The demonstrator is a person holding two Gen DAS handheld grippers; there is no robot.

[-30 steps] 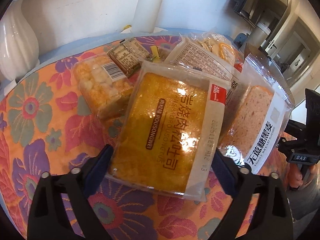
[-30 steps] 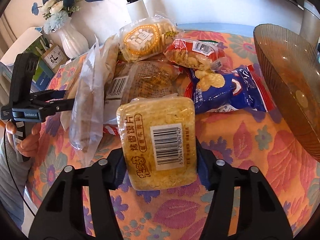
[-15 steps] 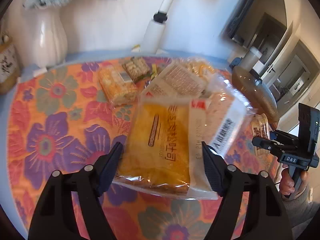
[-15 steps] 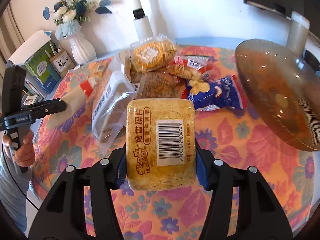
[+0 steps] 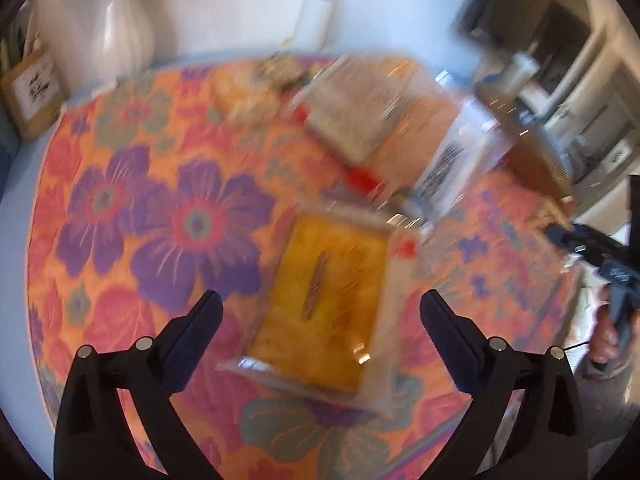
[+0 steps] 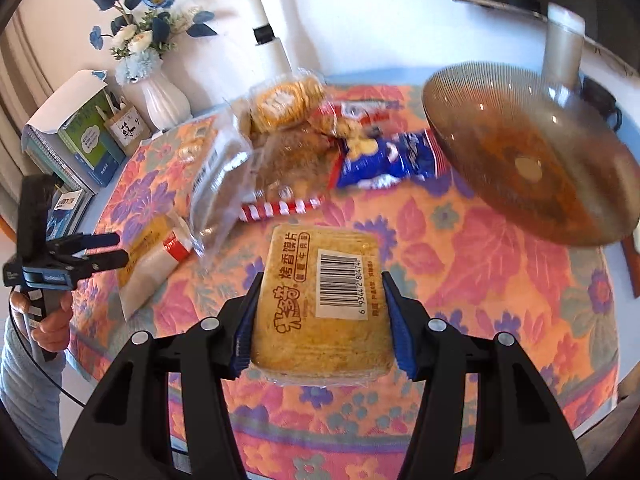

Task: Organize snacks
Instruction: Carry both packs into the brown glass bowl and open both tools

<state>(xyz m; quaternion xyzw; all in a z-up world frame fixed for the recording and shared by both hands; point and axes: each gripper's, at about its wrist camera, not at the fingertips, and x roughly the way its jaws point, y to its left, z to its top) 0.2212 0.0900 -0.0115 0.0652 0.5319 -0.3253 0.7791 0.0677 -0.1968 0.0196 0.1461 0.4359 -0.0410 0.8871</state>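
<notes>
1. Snacks first: your right gripper (image 6: 320, 320) has its jaws clenched on the toasted bun-slice pack (image 6: 324, 304), blue pads pressed against both of its long sides, barcode label facing up, held above the floral cloth (image 6: 480, 280) of the bench.
2. Your left gripper (image 5: 320, 320) has its jaws spread wide and grasping nothing; the yellow toast pack (image 5: 332, 300) lies between them on the cloth, touching neither finger. This view is blurred, so finer detail cannot be made out.
3. From the right wrist view, your left gripper (image 6: 100, 256) shows at the left edge of the bench, with the yellow toast pack (image 6: 152, 256) just in front of its tips.
4. Just beyond that pack, a clear bag of brown bread (image 6: 218, 184) leans tilted against the pile of snacks.
5. Farther back in the pile lie a round-biscuit pack (image 6: 284, 100), a red snack bag (image 6: 340, 114) and a blue snack bag (image 6: 388, 160), all touching or overlapping one another.
6. To the right of the pile stands a ribbed brown glass bowl (image 6: 540, 140), its rim close to the blue bag.
7. At the back left of the bench stands a white vase (image 6: 164, 100) with blue and white flowers, and beside it a stack of books (image 6: 76, 140).
</notes>
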